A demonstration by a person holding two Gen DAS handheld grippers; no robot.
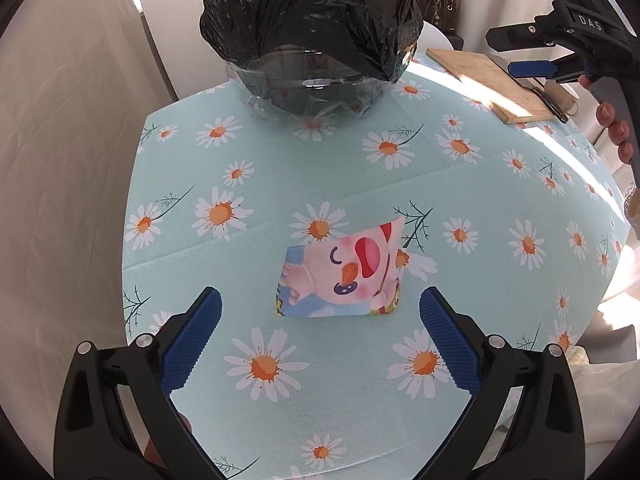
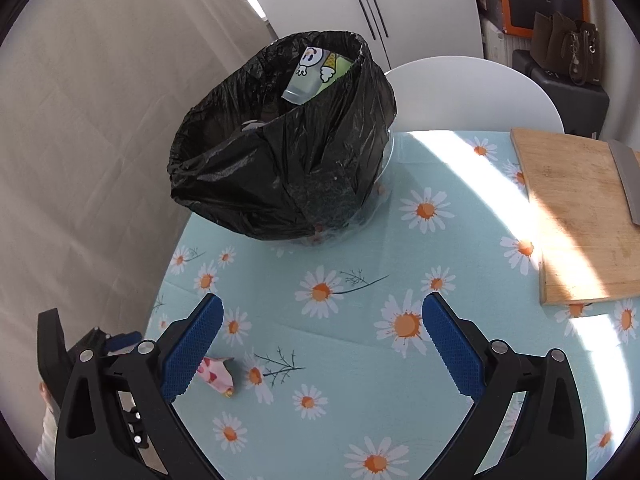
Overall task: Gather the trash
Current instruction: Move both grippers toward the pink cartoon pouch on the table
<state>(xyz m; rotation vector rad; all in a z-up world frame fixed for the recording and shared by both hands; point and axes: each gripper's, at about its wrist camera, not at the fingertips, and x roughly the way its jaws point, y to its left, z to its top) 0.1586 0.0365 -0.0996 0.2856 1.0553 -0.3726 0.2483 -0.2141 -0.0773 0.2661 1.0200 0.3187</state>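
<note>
A folded cartoon-printed wrapper [image 1: 343,272] lies flat on the daisy-patterned tabletop [image 1: 280,168], toward its near edge, just ahead of the left gripper [image 1: 320,312], whose blue-padded jaws are spread wide on either side of it without touching it. Toward the far edge of the tabletop stands a clear bin lined with a black trash bag [image 2: 280,140], and inside it a printed cup [image 2: 316,76] leans against the far wall of the bag. The right gripper [image 2: 322,320] hovers over bare tabletop between the bin and the near edge, its jaws also spread and holding nothing; the wrapper shows beside its left finger. A wooden cutting board [image 2: 576,216] with a cleaver [image 2: 628,180] on it rests at the right edge
</note>
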